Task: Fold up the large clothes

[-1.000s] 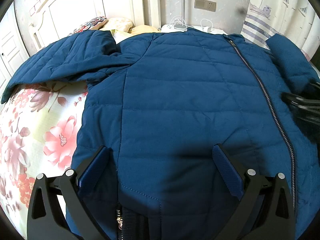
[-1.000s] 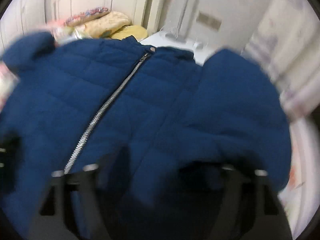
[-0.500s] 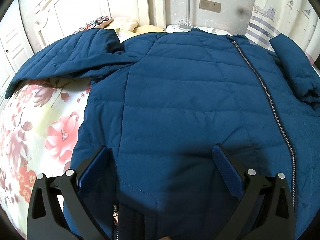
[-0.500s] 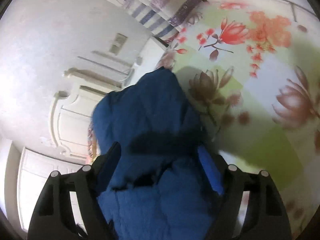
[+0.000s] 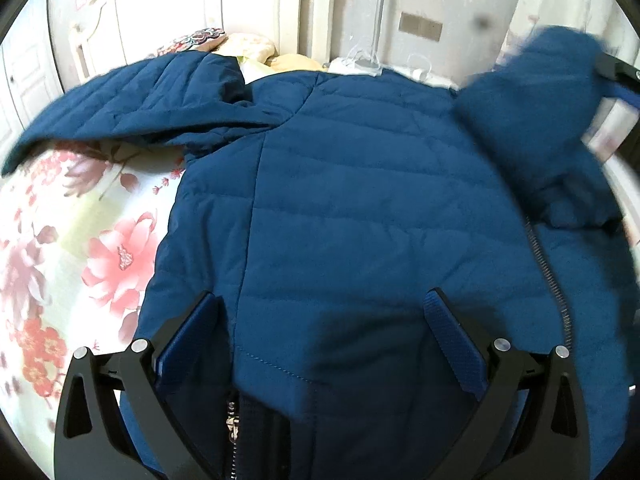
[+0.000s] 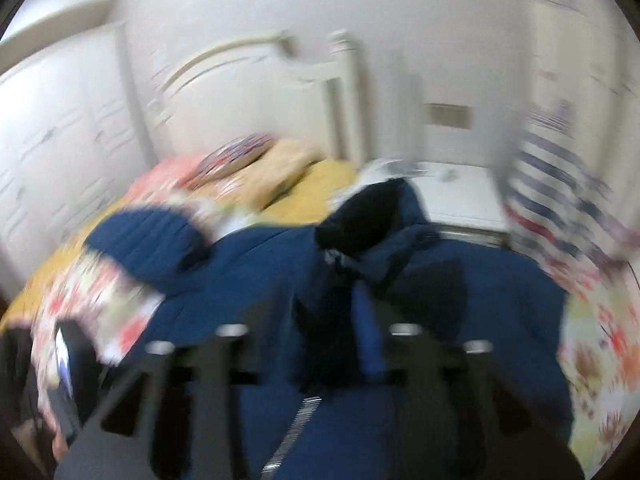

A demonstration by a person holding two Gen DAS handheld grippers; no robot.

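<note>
Left tool (image 5: 320, 308): fingers spread wide, empty, hovering above the hem of the blue quilted jacket (image 5: 340, 200), which lies flat on the floral bedsheet (image 5: 80, 220).
Left view only: crisp quilting seams, metal zipper (image 5: 548, 272) right of the tool, one sleeve (image 5: 132, 108) extended far-left.
Right tool (image 6: 316, 320): blurred; fingers narrowed on a raised jacket sleeve (image 6: 384, 220).
Beyond: white headboard (image 6: 248, 84), pillows (image 6: 256, 164).

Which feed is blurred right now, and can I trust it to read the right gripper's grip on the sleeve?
Right wrist view: heavy motion blur; right gripper and sleeve smear, so grip unreadable. Left wrist view: mostly sharp on jacket and open left gripper; only the lifted sleeve at the right edge is blurred; fisheye bends the edges.
</note>
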